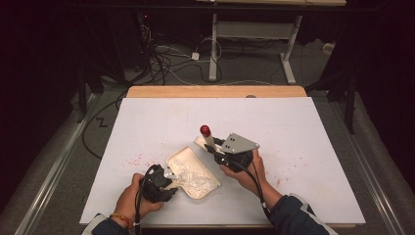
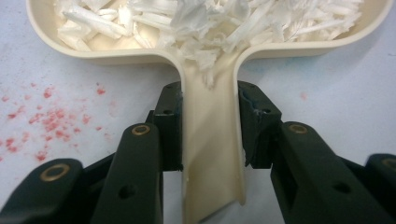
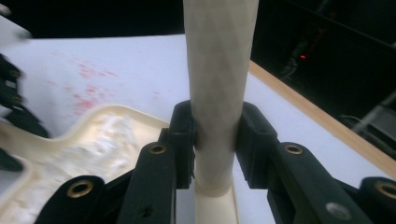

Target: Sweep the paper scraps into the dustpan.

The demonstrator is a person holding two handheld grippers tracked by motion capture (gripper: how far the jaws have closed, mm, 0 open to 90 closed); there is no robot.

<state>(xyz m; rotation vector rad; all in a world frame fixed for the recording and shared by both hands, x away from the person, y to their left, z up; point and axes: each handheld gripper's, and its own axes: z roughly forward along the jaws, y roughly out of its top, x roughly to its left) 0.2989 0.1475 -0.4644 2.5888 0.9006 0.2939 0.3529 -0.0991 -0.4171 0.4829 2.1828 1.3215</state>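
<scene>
Left gripper (image 1: 164, 183) clamped on cream dustpan (image 1: 193, 172) handle at table's (image 1: 303, 127) 6 o'clock edge, right gripper (image 1: 213, 145) gripping red-tipped brush (image 1: 207, 135), open white surface toward 12 o'clock.

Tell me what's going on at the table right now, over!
Left hand-held gripper shut on dustpan handle. Right hand-held gripper shut on cream brush handle. Dustpan full of white shreds. Nothing in the way, over.
</scene>
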